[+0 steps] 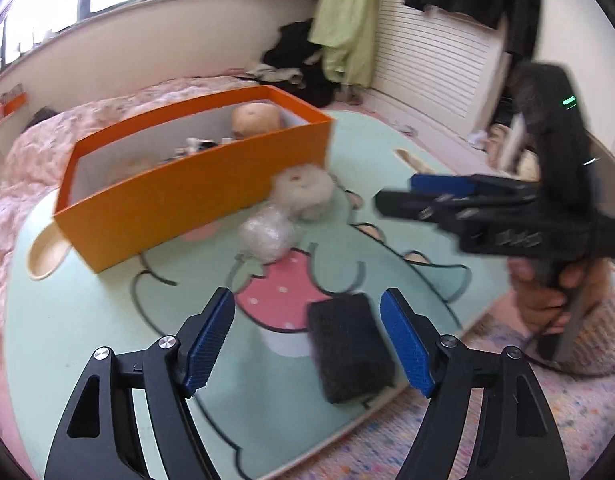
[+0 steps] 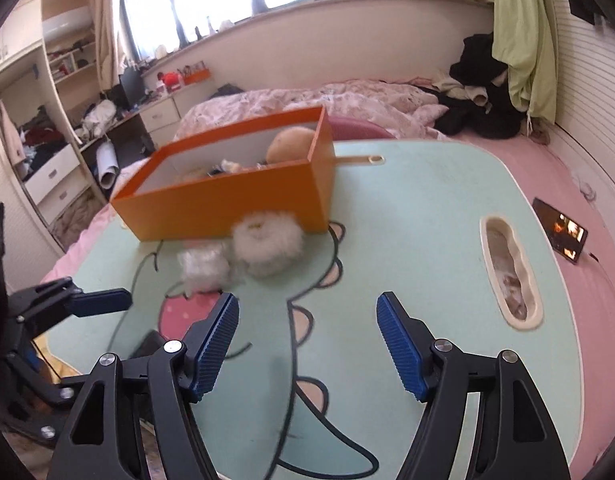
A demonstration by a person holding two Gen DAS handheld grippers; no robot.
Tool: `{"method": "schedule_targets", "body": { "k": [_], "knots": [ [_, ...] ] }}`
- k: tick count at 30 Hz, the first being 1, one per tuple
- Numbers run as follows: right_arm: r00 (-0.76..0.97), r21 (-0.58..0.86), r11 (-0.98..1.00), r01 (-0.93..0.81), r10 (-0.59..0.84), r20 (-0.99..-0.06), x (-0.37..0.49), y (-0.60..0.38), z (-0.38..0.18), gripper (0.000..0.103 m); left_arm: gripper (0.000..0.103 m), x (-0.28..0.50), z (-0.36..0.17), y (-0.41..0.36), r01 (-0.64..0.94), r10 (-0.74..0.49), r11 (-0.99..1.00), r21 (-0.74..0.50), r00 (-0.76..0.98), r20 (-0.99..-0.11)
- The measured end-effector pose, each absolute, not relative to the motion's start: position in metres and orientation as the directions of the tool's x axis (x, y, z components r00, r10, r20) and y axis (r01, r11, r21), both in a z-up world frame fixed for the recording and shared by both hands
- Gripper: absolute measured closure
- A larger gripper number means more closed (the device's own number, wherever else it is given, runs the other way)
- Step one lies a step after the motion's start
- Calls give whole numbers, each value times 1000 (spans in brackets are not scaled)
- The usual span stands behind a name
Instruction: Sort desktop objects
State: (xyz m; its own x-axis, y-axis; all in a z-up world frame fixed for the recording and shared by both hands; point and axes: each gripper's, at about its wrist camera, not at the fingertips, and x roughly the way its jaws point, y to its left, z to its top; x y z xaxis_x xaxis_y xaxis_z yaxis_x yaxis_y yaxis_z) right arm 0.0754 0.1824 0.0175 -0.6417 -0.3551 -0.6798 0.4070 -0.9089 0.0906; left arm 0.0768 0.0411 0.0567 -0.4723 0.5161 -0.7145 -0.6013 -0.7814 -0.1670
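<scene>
your left gripper [image 1: 307, 340] stands wide open and empty over the near edge of the bench [image 1: 107, 320], and the black block [image 1: 349, 350] lies flat between its pads, closer to the right-hand one. i judge this block to be the piece in hand, so shift a little to the right to centre it, come down until both pads flank its long sides, then close squarely so it does not twist out. further back, the orange box [image 1: 195, 196] sits at the left of the bench with toys already inside; carry the block up over its near wall, not through it. just right of the box front, the crinkly plastic bundle [image 1: 267, 234] and the white fluffy ring [image 1: 303, 190] wait, touching each other and the ring close against the box. your right gripper [image 2: 307, 344] is also open and holds nothing, hovering over bare bench. what you cannot read: the box contents beyond a tan round toy [image 1: 255, 118], since the wall hides them; the block's material under blur; and in the right wrist view the block is almost wholly behind a pad
</scene>
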Motion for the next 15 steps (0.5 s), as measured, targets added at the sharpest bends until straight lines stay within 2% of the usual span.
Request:
{"method": "schedule_targets", "body": {
  "k": [2, 4, 5, 6, 7, 10, 15],
  "knots": [
    [-644, 55, -921, 385, -310, -700, 77, 184, 5, 31, 27, 80, 53, 49, -634, 517, -757, -159, -432, -739],
    [-653, 50, -925, 378, -304, -694, 78, 185, 3, 22, 28, 77, 45, 52, -631, 500, -760, -157, -412, -762],
    [-655, 44, -927, 373, -297, -695, 78, 185, 1, 20, 32, 73, 41, 51, -628, 512, -755, -187, -388, -767],
    [-658, 32, -929, 368, -284, -697, 78, 184, 0, 19, 54, 69, 39, 48, -623, 528, -752, -216, -373, -763],
    [-661, 20, -931, 364, -273, -699, 78, 182, -2, 16, 61, 68, 38, 44, -617, 539, -752, -233, -372, -756],
    [-662, -9, -928, 372, -258, -704, 78, 177, -4, 11, 61, 67, 39, 32, -589, 553, -763, -268, -380, -741],
    [-664, -29, -928, 371, -244, -707, 80, 173, -4, 10, 61, 68, 64, 13, -567, 557, -787, -244, -483, -675]
  ]
}}
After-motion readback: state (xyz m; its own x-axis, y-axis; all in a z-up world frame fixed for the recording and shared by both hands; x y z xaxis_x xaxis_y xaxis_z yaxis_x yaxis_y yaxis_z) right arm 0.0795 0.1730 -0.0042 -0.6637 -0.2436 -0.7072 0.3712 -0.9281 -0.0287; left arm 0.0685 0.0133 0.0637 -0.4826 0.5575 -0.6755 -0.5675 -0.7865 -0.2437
